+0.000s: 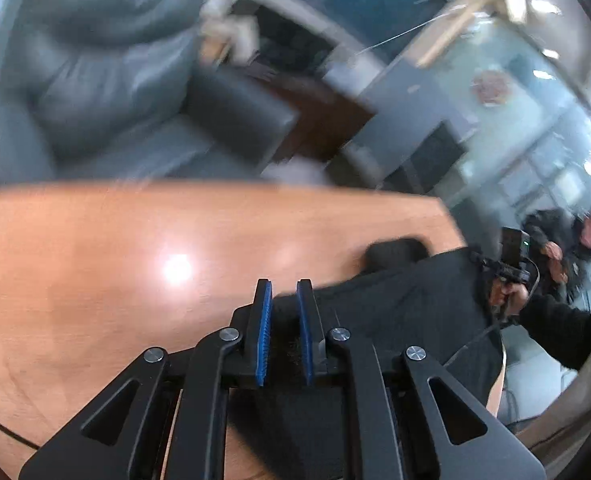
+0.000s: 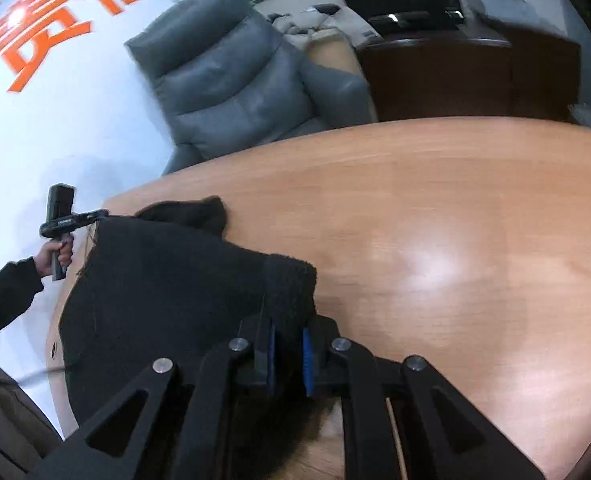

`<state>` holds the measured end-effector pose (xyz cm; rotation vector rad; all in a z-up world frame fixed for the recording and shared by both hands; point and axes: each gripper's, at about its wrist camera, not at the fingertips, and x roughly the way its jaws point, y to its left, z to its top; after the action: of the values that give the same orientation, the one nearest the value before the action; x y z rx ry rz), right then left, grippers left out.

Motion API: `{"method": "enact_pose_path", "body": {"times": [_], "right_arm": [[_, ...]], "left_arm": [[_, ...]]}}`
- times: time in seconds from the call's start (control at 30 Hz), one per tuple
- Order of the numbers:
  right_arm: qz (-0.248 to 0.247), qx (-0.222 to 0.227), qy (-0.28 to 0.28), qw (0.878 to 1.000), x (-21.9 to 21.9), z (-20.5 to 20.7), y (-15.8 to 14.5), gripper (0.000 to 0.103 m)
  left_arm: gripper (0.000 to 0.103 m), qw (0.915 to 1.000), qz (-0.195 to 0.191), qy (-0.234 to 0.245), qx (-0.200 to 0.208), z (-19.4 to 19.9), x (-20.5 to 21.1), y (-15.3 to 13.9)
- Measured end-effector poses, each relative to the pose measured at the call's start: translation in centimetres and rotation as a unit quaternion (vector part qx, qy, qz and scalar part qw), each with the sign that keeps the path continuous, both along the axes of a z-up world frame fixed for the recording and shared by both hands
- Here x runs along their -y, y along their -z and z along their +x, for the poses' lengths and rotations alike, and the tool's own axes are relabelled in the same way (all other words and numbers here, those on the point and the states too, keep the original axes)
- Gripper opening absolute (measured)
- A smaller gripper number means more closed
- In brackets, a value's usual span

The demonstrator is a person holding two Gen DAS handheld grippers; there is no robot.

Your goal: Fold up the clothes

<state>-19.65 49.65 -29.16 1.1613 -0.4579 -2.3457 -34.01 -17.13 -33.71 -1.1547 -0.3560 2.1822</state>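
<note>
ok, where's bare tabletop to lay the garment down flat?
Bare wood on the table right of the black garment, out to the far edge by the grey armchair. Crowded at the left edge, where both grippers pinch cloth.

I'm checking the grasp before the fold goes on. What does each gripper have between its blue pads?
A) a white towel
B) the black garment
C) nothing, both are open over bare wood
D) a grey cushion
B: the left gripper and the right gripper each pinch the black garment over the wooden table.
</note>
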Motion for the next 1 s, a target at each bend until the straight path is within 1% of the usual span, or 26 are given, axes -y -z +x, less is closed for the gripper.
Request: {"method": "enact_pose_path", "body": {"times": [0.03,0.07,0.1,0.13,0.17,0.23,0.27,0.3,0.33,0.37,0.4,0.43,0.5,0.53,0.57,0.6,0.63,0.67,0.7,0.73,0.77,0.8,0.83,0.87,0.9,1.0], "right_arm": [[-0.017,-0.025,0.006,1.0,-0.2,0.2,-0.9,0.01],[-0.017,-0.027,0.011,0.999,-0.5,0.1,-1.0,0.01],[0.002,0.0,0.01,1.0,-0.6,-0.3,0.0,0.01],[0.02,0.026,0.002,0.999,-0.5,-0.7,0.9,0.01],[0.035,0.043,-0.004,0.998,-0.4,-0.8,1.6,0.011],[0.044,0.055,0.004,0.997,-0.4,-0.9,2.1,0.012],[0.047,0.057,0.013,0.997,-0.5,-0.7,2.1,0.022],[0.054,0.059,0.026,0.996,-0.6,-0.6,1.9,0.037],[0.062,0.06,0.04,0.995,-0.7,-0.6,1.6,0.042],[0.069,0.061,0.049,0.995,-0.8,-0.5,1.2,0.043],[0.074,0.051,0.054,0.994,-0.7,-0.4,0.5,0.043],[0.081,0.033,0.057,0.995,-0.4,-0.3,-0.6,0.043],[0.087,-0.017,0.044,0.995,0.9,0.2,-3.7,0.043],[0.084,-0.04,0.025,0.995,2.2,0.3,-5.2,0.043],[0.073,-0.053,-0.009,0.996,4.1,0.1,-6.1,0.043],[0.064,-0.054,-0.048,0.995,6.3,-0.4,-6.4,0.043],[0.072,-0.045,-0.087,0.993,8.6,-1.0,-5.9,0.043],[0.09,-0.031,-0.128,0.987,11.2,-1.6,-4.9,0.043],[0.108,-0.019,-0.155,0.982,13.2,-2.2,-3.7,0.043],[0.123,-0.004,-0.165,0.978,14.7,-2.8,-2.1,0.043],[0.139,0.014,-0.161,0.977,15.7,-3.5,-0.5,0.043],[0.155,0.03,-0.149,0.976,16.4,-4.0,1.1,0.041],[0.164,0.036,-0.141,0.976,16.8,-4.1,1.8,0.037],[0.166,0.032,-0.135,0.976,16.9,-3.6,2.0,0.031],[0.168,0.028,-0.129,0.977,17.0,-3.2,2.1,0.027],[0.174,0.017,-0.112,0.978,17.3,-1.8,2.6,0.028]], "left_arm": [[0.007,1.0,-0.001,-0.001,-0.008,0.0,-0.3,-0.3],[0.006,0.9997,-0.019,-0.016,0.003,-0.5,0.0,0.1],[0.006,0.9987,-0.036,-0.032,0.014,-1.0,0.2,0.5],[0.007,0.9976,-0.045,-0.043,0.028,-1.4,0.6,0.8],[0.009,0.9976,-0.045,-0.049,0.022,-1.2,0.7,0.3],[0.01,0.9978,-0.039,-0.053,0.005,-0.7,0.7,-0.9],[0.012,0.9982,-0.04,-0.044,-0.003,-0.2,0.4,-1.5],[0.016,0.9986,-0.041,-0.033,-0.01,0.3,0.0,-2.2],[0.02,0.9991,-0.04,-0.002,-0.014,1.1,-1.3,-2.7],[0.021,0.9987,-0.04,0.027,-0.013,1.5,-2.5,-2.8],[0.021,0.9975,-0.04,0.056,-0.012,2.0,-3.7,-2.8],[0.021,0.9955,-0.04,0.086,-0.01,2.4,-4.9,-2.8],[0.023,0.9893,-0.046,0.138,-0.007,3.3,-7.4,-2.1],[0.023,0.9858,-0.052,0.159,0.003,3.4,-8.6,-1.3],[0.023,0.9836,-0.063,0.168,0.011,3.2,-9.7,-0.4],[0.023,0.9831,-0.081,0.163,0.024,2.7,-10.5,1.0],[0.022,0.9823,-0.096,0.156,0.036,2.1,-11.3,2.4],[0.021,0.9841,-0.087,0.148,0.047,1.5,-11.2,3.1],[0.018,0.9856,-0.078,0.139,0.056,0.9,-11.2,3.8],[0.017,0.9872,-0.068,0.132,0.058,0.6,-11.0,4.0],[0.017,0.9885,-0.059,0.126,0.059,0.3,-10.9,4.3],[0.017,0.989,-0.057,0.123,0.06,0.3,-10.9,4.5],[0.016,0.9893,-0.055,0.12,0.063,0.4,-10.8,4.6],[0.016,0.9896,-0.052,0.118,0.063,0.5,-10.6,4.6],[0.016,0.9898,-0.052,0.117,0.063,0.7,-10.5,4.6],[0.016,0.991,-0.055,0.108,0.055,2.0,-10.2,4.8]]}}
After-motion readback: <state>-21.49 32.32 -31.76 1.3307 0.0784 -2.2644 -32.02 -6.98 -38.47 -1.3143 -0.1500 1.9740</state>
